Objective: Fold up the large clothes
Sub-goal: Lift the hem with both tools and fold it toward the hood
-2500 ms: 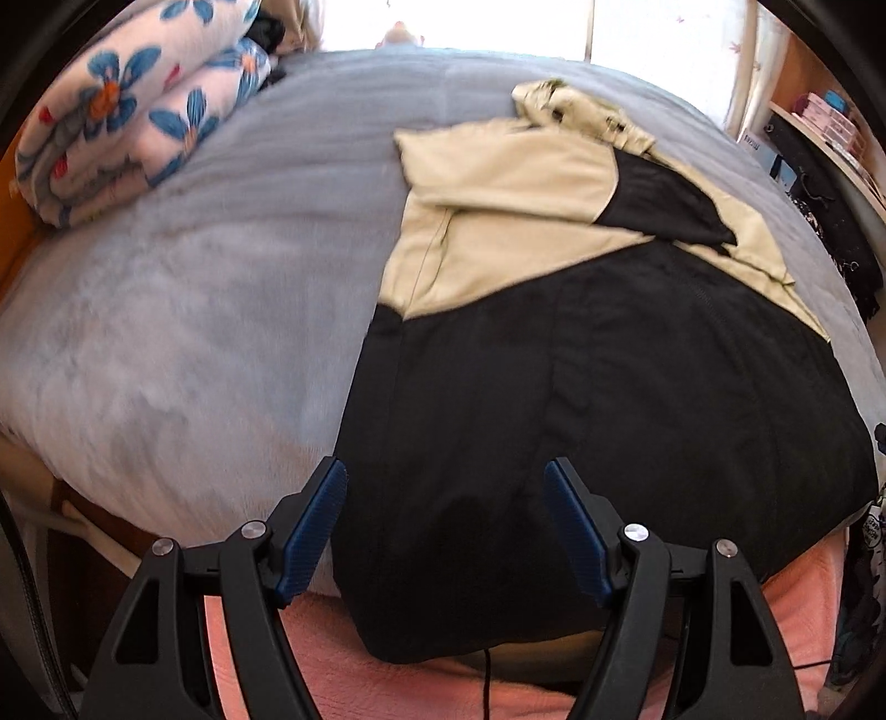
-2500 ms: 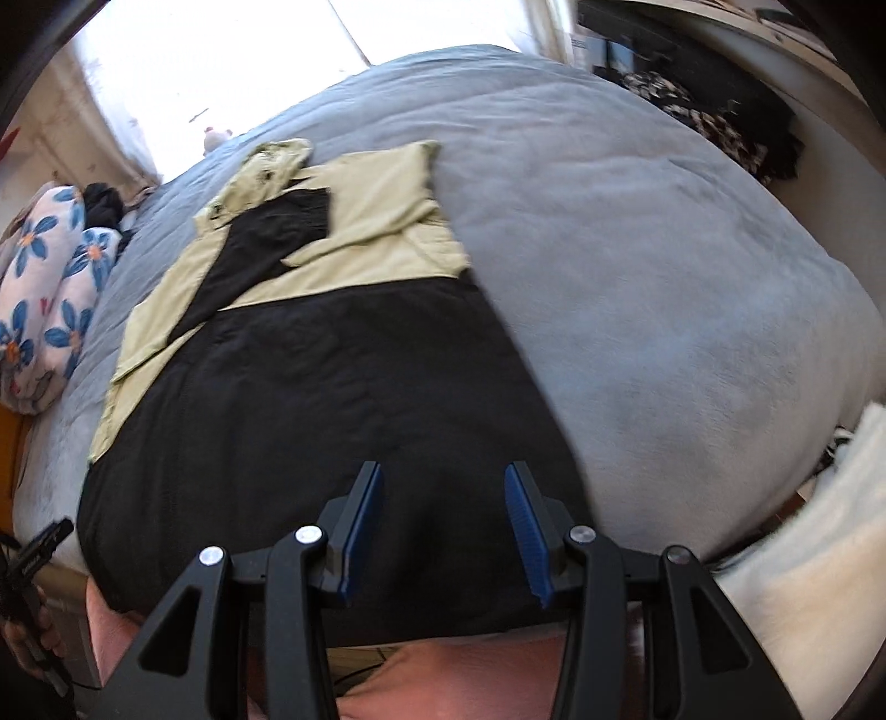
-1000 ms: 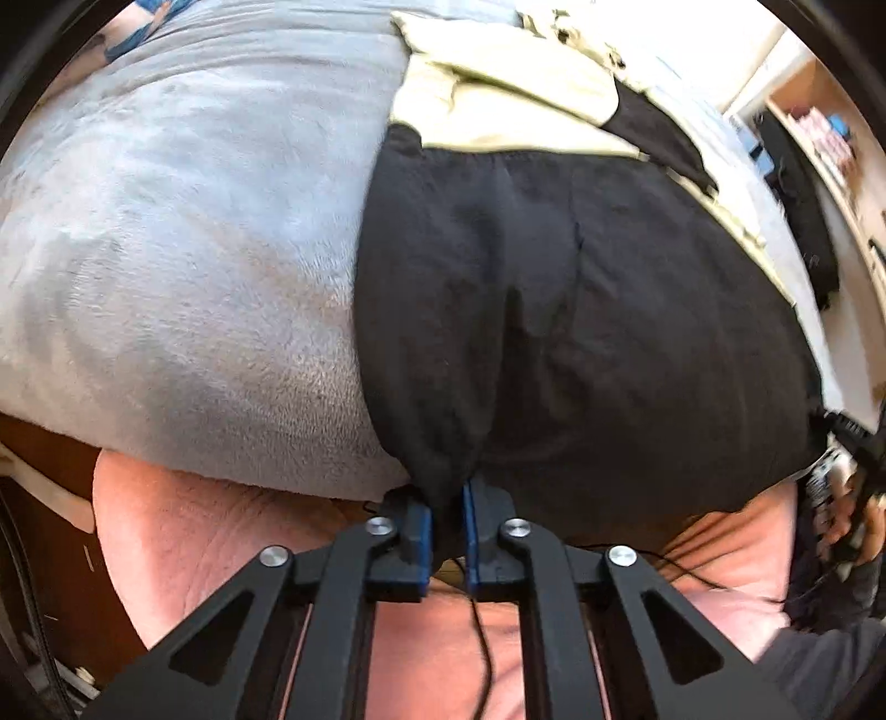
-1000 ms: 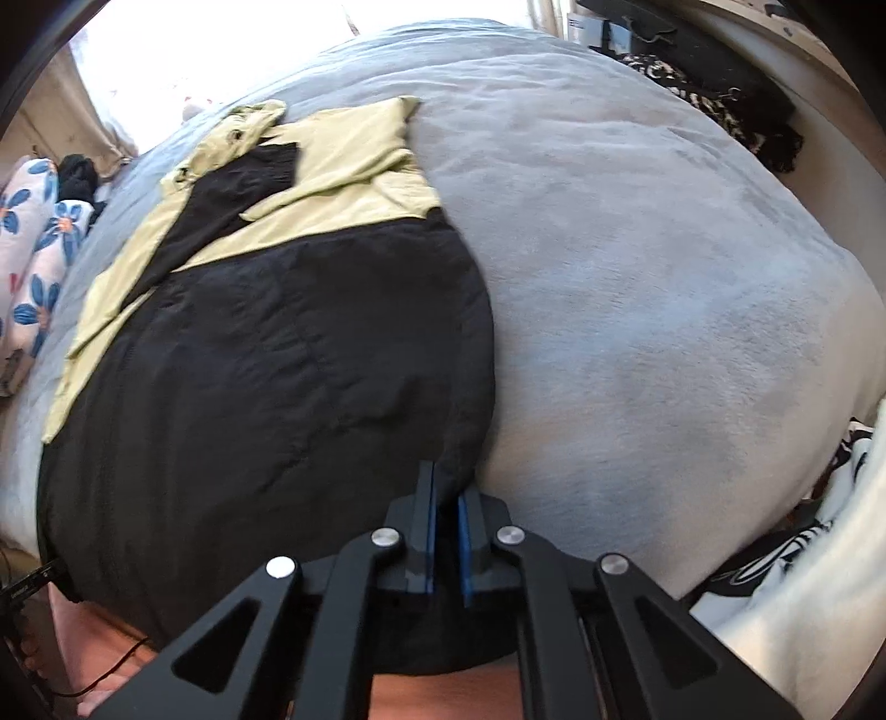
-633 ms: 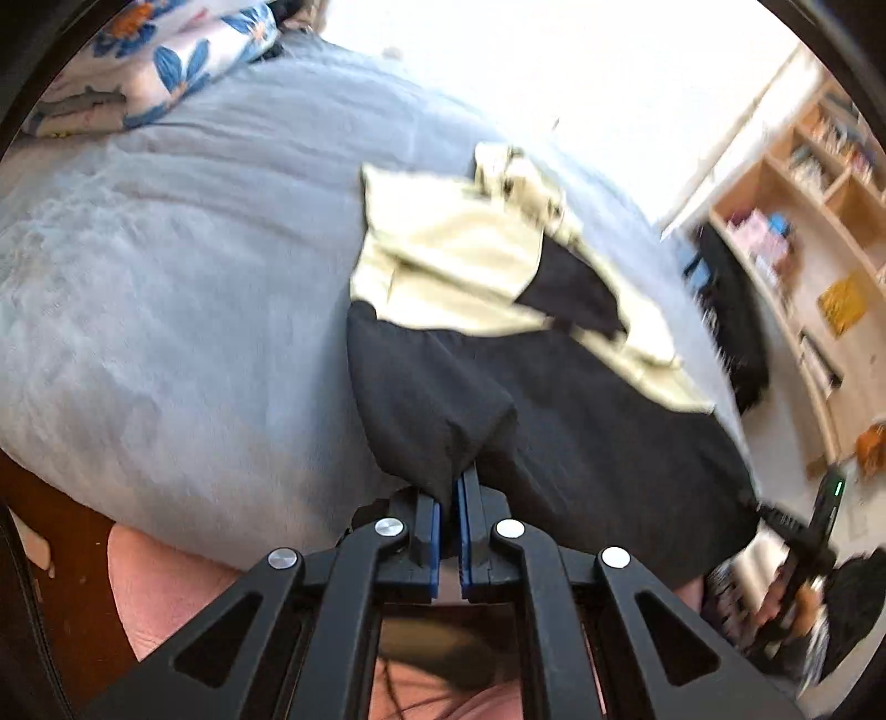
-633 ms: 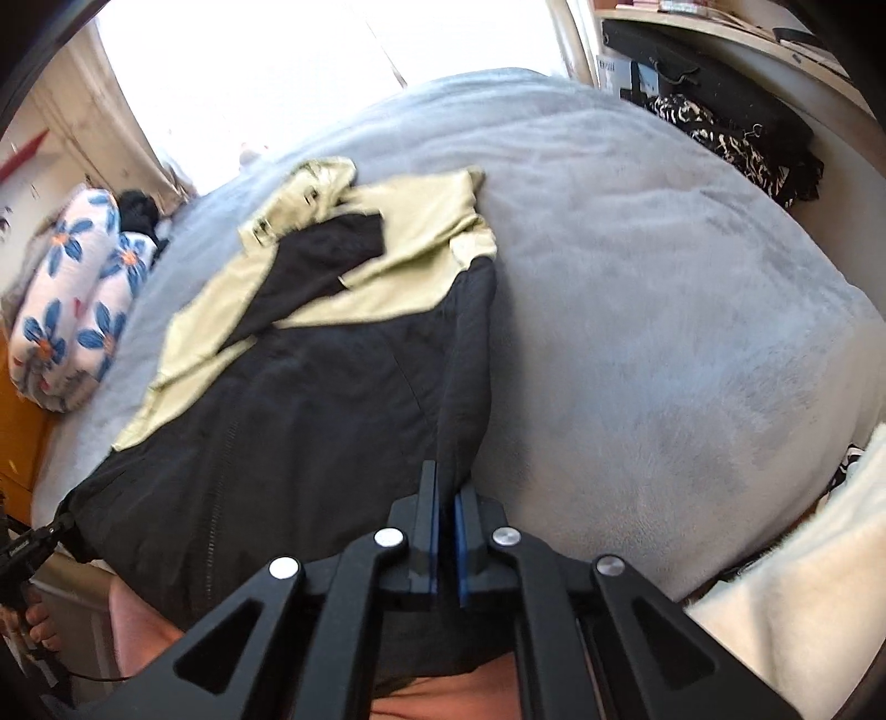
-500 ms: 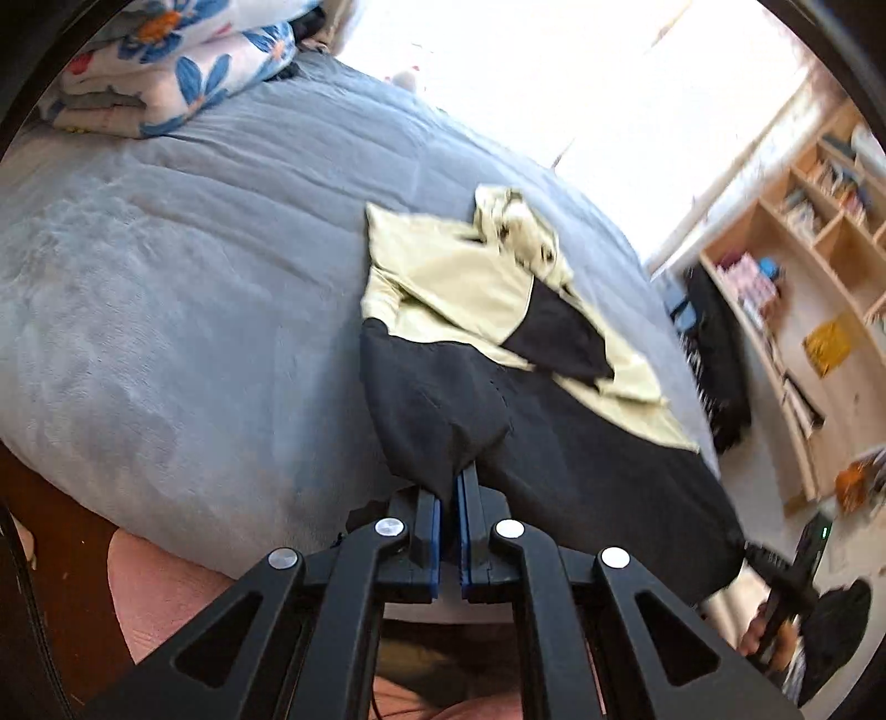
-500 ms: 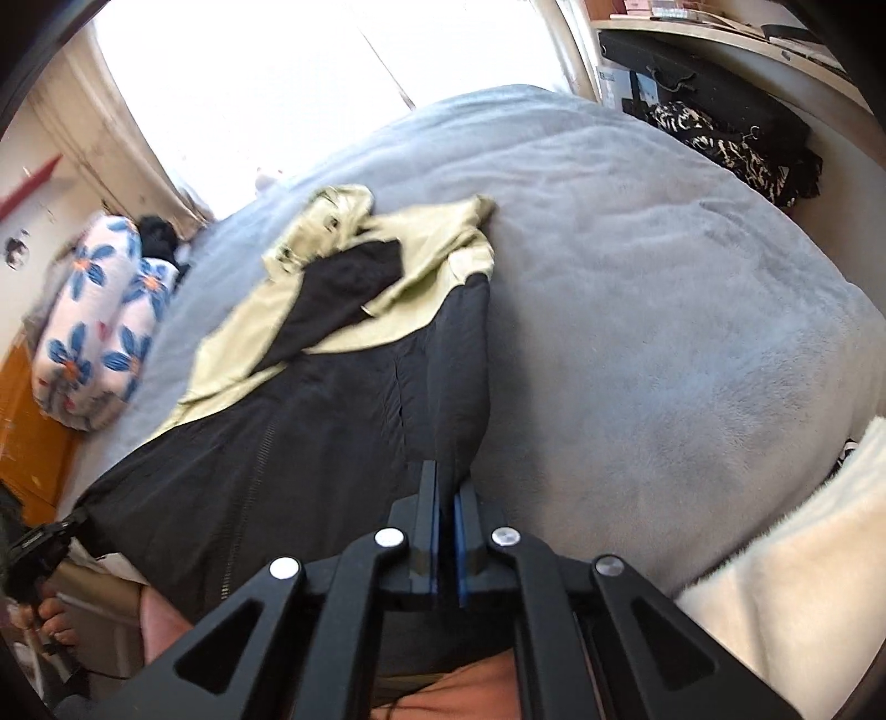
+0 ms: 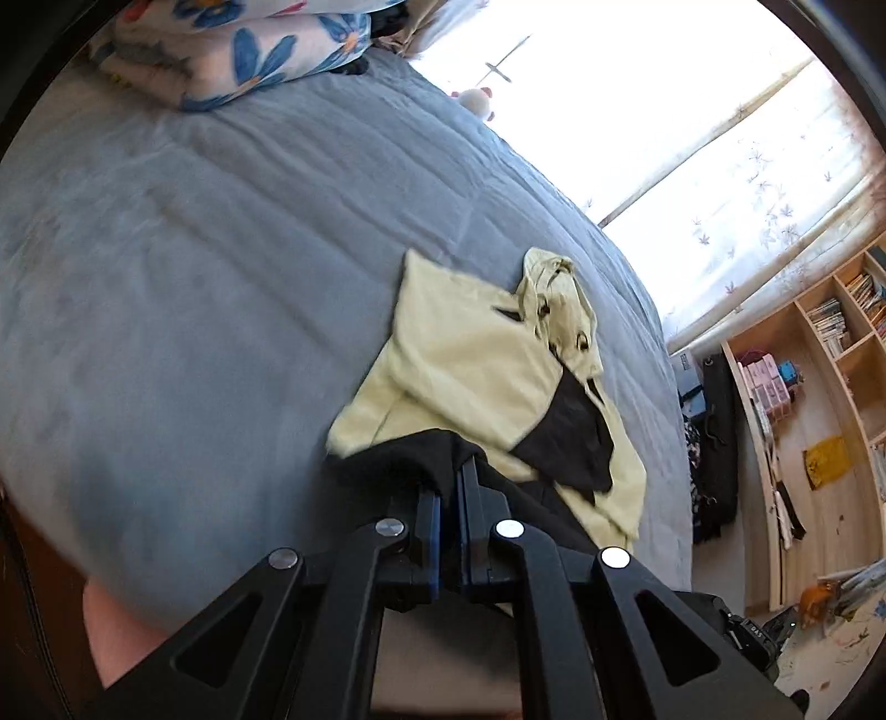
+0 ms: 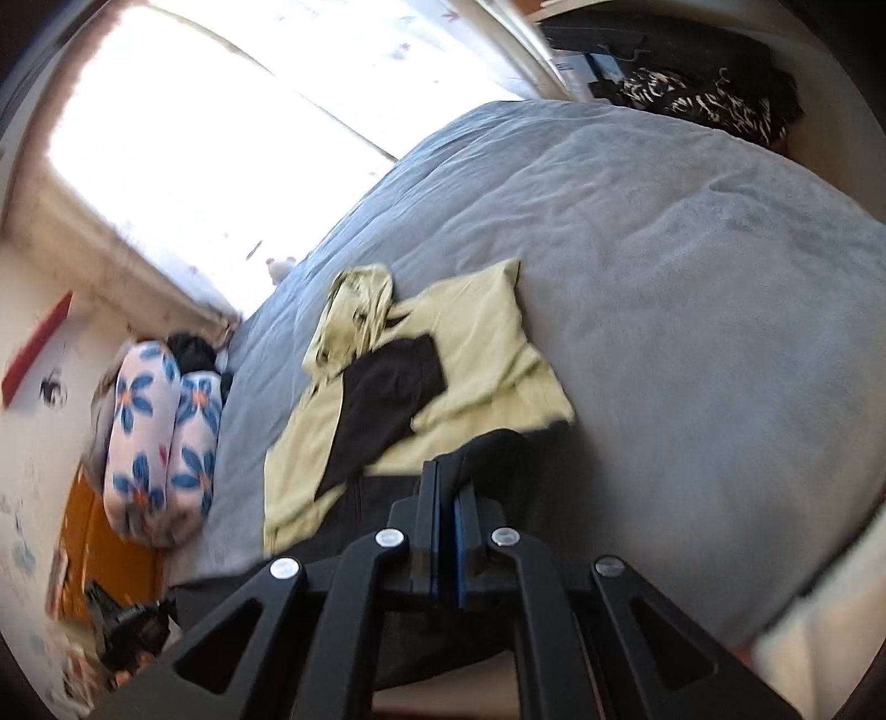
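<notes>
A black and pale-yellow jacket (image 9: 470, 365) lies on a grey bed (image 9: 194, 277), hood at the far end. My left gripper (image 9: 458, 471) is shut on the jacket's black hem at its left corner and holds it raised above the bed. My right gripper (image 10: 446, 476) is shut on the black hem at the right corner, also lifted; the jacket shows there too (image 10: 476, 343). The black lower part hangs bunched under both grippers, mostly hidden by them.
Blue-flowered white bedding (image 9: 238, 44) is piled at the bed's far left corner, also in the right wrist view (image 10: 160, 432). A bright window (image 9: 637, 99) lies beyond the bed. Wooden shelves (image 9: 819, 354) and dark clothes (image 10: 692, 99) stand to the right.
Both grippers went from open above the hem to shut on it, then lifted and carried the black hem up and forward toward the yellow upper part.
</notes>
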The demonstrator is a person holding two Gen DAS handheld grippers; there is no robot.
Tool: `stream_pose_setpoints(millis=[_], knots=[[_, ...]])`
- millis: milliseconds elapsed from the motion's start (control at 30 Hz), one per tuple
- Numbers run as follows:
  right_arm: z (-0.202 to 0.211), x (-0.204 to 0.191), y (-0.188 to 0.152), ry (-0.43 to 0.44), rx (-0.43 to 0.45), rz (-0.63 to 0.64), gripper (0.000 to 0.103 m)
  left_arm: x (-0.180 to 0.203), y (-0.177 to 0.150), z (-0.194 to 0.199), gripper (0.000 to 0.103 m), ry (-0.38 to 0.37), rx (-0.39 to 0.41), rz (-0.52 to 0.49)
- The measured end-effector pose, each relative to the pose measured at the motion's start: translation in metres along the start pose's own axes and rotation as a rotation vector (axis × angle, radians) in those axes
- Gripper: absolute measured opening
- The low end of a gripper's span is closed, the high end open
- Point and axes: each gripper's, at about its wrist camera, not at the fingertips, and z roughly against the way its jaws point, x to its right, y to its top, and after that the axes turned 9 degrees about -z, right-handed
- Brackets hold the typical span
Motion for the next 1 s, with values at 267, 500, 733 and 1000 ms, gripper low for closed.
stream_pose_setpoints(millis=[267,500,733,1000], knots=[[-0.119,-0.05,0.099,-0.106,-0.012,0.006,0.011,0.045,0.119,-0.103,0.017,0.044,0.038,-0.108],[-0.198,-0.075,0.138,-0.114,-0.027,0.103,0.051,0.042,0.176,-0.183,0.072,0.139,0.038,-0.092],[-0.233,-0.05,0.147,-0.184,-0.071,0.159,0.051,0.027,0.162,-0.241,0.072,0.22,-0.101,-0.228],[-0.266,-0.014,0.151,-0.241,-0.13,0.152,0.051,0.003,0.147,-0.291,0.072,0.303,-0.214,-0.345]])
